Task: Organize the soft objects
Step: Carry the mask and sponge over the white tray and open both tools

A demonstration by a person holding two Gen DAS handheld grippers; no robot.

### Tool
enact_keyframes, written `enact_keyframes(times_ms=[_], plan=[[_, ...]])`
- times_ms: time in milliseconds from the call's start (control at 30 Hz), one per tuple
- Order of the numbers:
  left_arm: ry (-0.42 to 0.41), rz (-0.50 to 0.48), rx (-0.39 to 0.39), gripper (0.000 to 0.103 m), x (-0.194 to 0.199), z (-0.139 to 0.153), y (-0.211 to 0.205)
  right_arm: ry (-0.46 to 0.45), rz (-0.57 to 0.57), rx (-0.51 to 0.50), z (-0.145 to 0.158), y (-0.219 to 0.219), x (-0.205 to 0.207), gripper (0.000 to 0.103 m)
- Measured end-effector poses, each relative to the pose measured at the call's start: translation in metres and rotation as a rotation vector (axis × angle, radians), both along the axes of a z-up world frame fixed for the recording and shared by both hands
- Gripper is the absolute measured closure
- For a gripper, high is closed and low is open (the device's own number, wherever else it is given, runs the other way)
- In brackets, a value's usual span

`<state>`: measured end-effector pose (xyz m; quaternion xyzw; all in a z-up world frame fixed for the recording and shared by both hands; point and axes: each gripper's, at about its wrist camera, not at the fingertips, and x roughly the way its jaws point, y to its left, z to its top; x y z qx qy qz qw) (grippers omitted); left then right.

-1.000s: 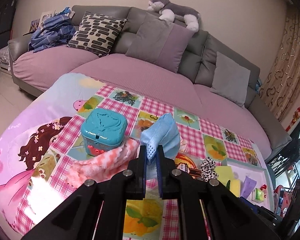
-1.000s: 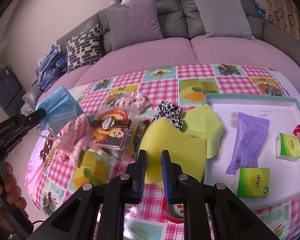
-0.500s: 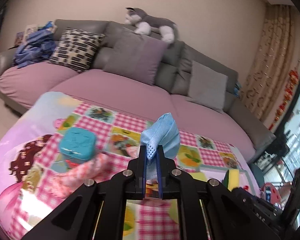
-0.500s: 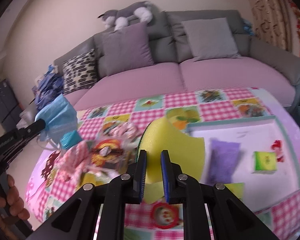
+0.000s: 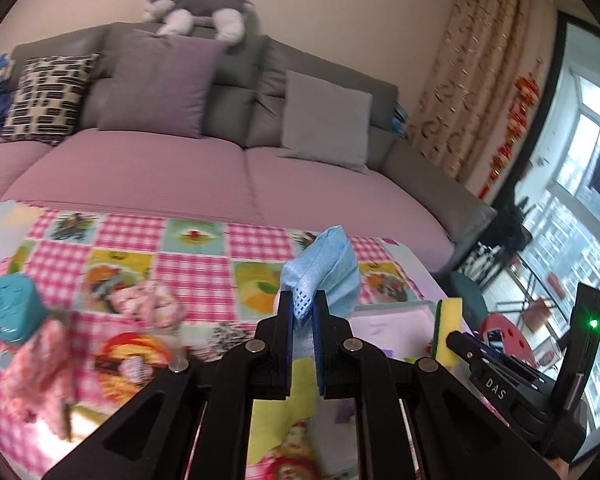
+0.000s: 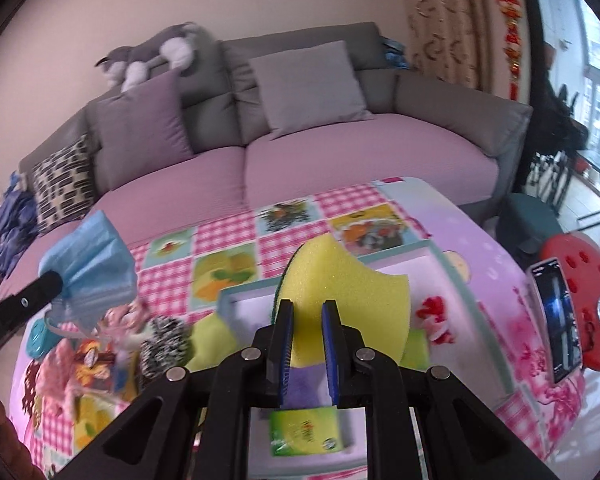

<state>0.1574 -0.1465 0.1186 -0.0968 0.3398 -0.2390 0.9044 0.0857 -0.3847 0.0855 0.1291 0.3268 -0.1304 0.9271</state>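
the left gripper (image 5: 303, 312) is clenched on a folded blue face mask (image 5: 324, 268), and the right gripper (image 6: 308, 320) is clenched on a yellow sponge (image 6: 340, 280) with a thin green side. both soft things are now carried in the air above the table. a second ago the sponge lay on the checked tablecloth (image 6: 228, 232) beside a lime cloth (image 6: 210, 340), so it has been lifted. both views have also swung to the right, toward the white tray (image 6: 396, 272). this probably means that the two things go to the tray together, but nothing is put down yet.

below the right gripper a green packet (image 6: 306, 430) lies in the tray, partly covered by the fingers. the purple packet (image 6: 304, 380) under the sponge is almost hidden. on the left side, the pink cloth (image 5: 36, 364) and the teal box (image 5: 10, 306) are blurred, and the items around the spotted scrunchie (image 6: 166, 346) are hard to make out. behind the table stands the sofa (image 5: 180, 176), with a plush dog (image 5: 196, 12) on its back.
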Motion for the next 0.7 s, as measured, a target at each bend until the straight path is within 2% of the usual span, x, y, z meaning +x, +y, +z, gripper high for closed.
enact_keyframes(times_ms=[133, 333, 433, 700], plan=[[0.017, -0.084, -0.002, 0.094, 0.008, -0.009, -0.039, 0.011, -0.054, -0.005, -0.005, -0.022, 0.006, 0.088], [0.035, -0.156, -0.010, 0.094, 0.023, -0.025, -0.079, 0.026, -0.116, 0.000, -0.021, -0.049, 0.017, 0.088], [0.058, -0.172, -0.024, 0.094, 0.030, -0.032, -0.091, 0.030, -0.129, -0.035, -0.027, -0.055, 0.024, 0.088], [0.077, -0.151, 0.017, 0.094, 0.052, -0.060, -0.115, 0.042, -0.116, -0.080, -0.048, -0.059, 0.040, 0.087]])
